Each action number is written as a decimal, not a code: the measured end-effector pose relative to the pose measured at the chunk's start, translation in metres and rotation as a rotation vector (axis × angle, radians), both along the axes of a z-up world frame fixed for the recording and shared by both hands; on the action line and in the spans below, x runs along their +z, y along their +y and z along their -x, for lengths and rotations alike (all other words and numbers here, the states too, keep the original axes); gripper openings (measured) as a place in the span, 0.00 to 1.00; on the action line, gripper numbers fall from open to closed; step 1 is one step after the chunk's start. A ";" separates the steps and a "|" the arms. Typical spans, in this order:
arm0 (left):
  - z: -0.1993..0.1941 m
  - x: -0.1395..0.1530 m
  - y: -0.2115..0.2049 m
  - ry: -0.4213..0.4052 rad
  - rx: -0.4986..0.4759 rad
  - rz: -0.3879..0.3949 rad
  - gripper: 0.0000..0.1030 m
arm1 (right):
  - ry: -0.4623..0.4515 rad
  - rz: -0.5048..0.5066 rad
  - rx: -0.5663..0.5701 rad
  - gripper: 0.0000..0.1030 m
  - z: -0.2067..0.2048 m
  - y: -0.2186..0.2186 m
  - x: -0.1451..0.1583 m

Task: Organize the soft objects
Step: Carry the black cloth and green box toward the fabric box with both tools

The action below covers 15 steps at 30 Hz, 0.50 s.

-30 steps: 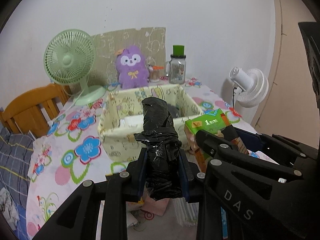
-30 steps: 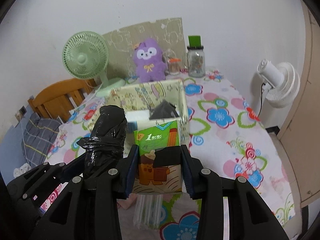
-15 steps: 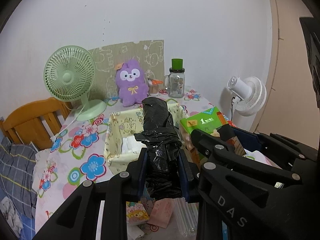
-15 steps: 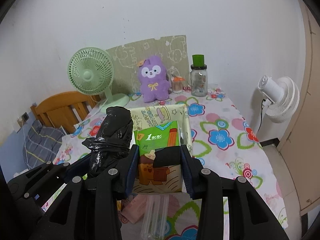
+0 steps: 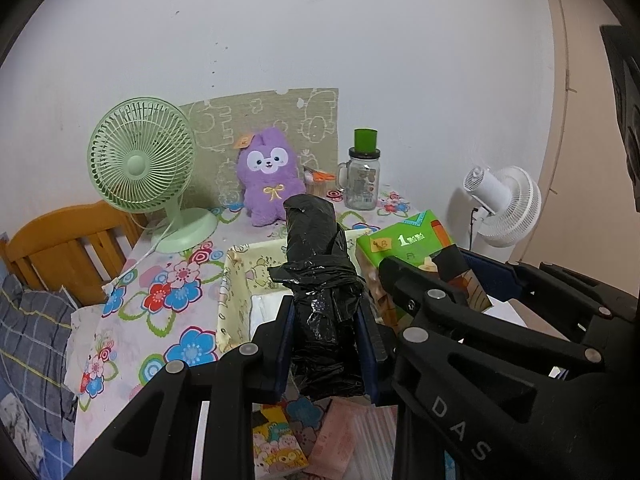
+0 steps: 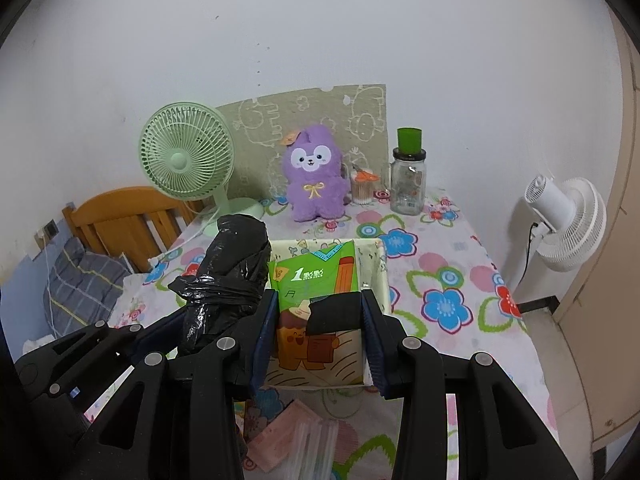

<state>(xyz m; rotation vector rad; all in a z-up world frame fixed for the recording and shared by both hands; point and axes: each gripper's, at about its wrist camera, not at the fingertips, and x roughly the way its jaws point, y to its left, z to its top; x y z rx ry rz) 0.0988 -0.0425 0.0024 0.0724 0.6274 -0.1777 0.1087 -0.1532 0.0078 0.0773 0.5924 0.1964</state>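
Slippage is looming: left tool (image 5: 326,344) is clamping slick black bag roll (image 5: 320,280), right tool (image 6: 316,344) squeezing tissue pack (image 6: 316,304) above fabric bin (image 6: 380,276).

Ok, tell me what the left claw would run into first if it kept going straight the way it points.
Probably the cream fabric bin. The left claw, shut on the black bag roll, points down over the table toward the bin, so the roll's tip would likely meet it first. Depth is unclear.
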 end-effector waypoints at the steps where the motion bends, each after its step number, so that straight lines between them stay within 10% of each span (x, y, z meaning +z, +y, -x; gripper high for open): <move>1: -0.002 0.000 0.001 0.000 0.002 -0.001 0.28 | 0.000 0.000 0.003 0.42 -0.002 0.000 0.000; 15: -0.045 -0.006 0.008 0.011 0.042 0.009 0.29 | -0.013 0.000 0.015 0.42 -0.045 0.007 -0.002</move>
